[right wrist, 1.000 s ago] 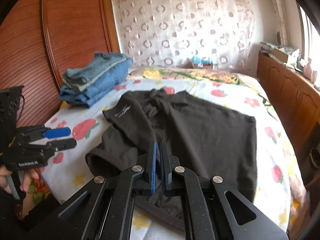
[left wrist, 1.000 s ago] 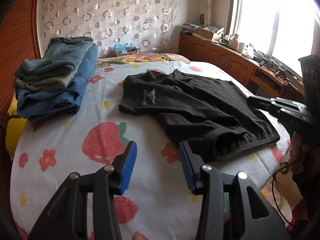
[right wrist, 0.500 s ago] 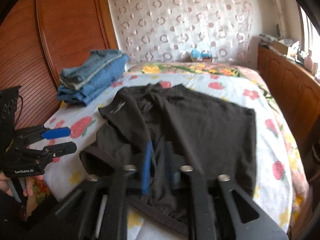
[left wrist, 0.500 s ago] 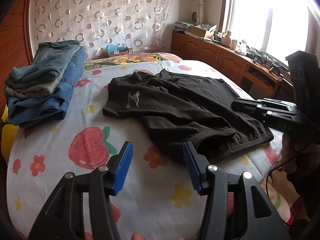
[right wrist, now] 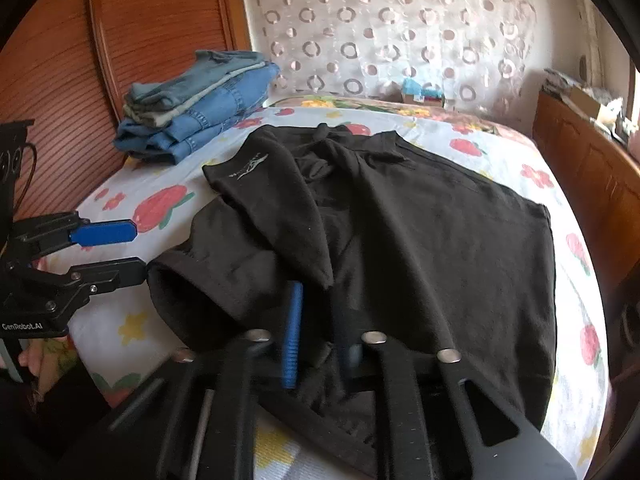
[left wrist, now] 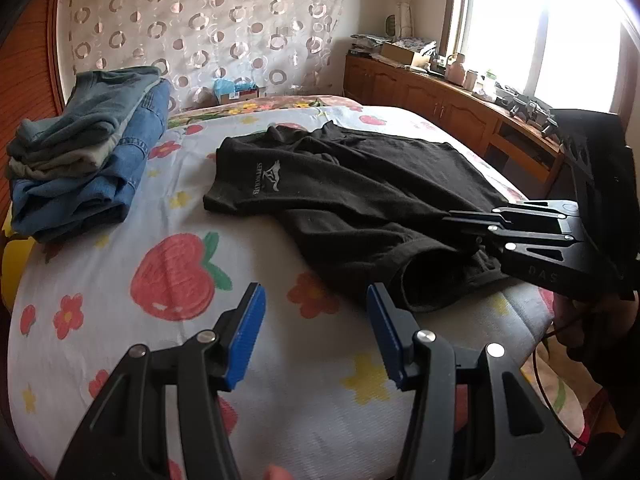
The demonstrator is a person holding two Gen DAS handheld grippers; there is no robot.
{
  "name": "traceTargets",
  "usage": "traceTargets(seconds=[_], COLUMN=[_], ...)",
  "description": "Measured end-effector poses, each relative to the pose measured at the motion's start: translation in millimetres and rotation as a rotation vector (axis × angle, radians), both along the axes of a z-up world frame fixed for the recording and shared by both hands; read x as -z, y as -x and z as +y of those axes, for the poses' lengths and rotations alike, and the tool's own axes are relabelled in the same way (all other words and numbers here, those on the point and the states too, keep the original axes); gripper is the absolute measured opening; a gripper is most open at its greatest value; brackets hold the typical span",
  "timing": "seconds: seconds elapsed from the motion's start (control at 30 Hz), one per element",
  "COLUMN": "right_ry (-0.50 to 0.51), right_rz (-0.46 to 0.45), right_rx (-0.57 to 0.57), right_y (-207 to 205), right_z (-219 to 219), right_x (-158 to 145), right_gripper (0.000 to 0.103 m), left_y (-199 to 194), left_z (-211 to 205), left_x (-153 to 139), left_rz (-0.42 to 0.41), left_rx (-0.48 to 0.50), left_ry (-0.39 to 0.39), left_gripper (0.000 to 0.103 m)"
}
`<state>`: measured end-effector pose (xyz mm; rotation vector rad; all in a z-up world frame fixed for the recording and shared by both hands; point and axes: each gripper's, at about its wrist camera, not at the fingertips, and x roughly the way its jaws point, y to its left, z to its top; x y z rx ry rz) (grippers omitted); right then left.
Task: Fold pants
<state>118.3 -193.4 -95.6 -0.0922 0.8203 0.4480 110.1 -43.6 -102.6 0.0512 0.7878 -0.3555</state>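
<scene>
A bed (left wrist: 120, 360) with a strawberry-print sheet carries everything. Black pants (right wrist: 420, 240) lie spread across its middle, one part flopped over the rest. A stack of folded jeans (left wrist: 80, 168) sits near the wooden headboard (right wrist: 140, 40), well apart from the pants. The right claw (right wrist: 316, 328) is closing on a pinch of the pants' near edge, cloth between its fingers. The left claw (left wrist: 316, 332) hovers half open over bare sheet, empty, just beside the pants' hem.
</scene>
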Motion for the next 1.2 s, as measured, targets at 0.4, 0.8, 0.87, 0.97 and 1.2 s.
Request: traceTargets(seconds=[0.4,0.8,0.87,0.97,1.2], right_ry=[-0.025,-0.010,-0.001,0.004,-0.008], right_rz=[-0.170,-0.258,-0.264,-0.261,-0.201], right_rx=[0.017,0.094,0.112,0.129,0.170], right_y=[14.6,38.3,44.7,55.2,75.6], right_z=[-8.6,-55.3,-65.1,-80.3,-105.7], right_x=[-43.4,-80.5,-83.1,-84.1,-67.4], right_gripper=[0.000,0.000,0.000,0.000,0.000], left_y=[0.9,-7.5,-9.3,-10.1,-13.5], left_z=[1.5,-13.9,-19.5,-28.8,-55.1], left_x=[1.6,-21.9,-26.3,-30.8,-32.7], left_rz=[0.000,-0.039,-0.045,-0.050,-0.046], left_rx=[0.001,0.029,0.039,0.054,0.094], left_ry=[0.004,0.031,0.038,0.038,0.032], left_gripper=[0.052,0.052,0.052,0.052,0.052])
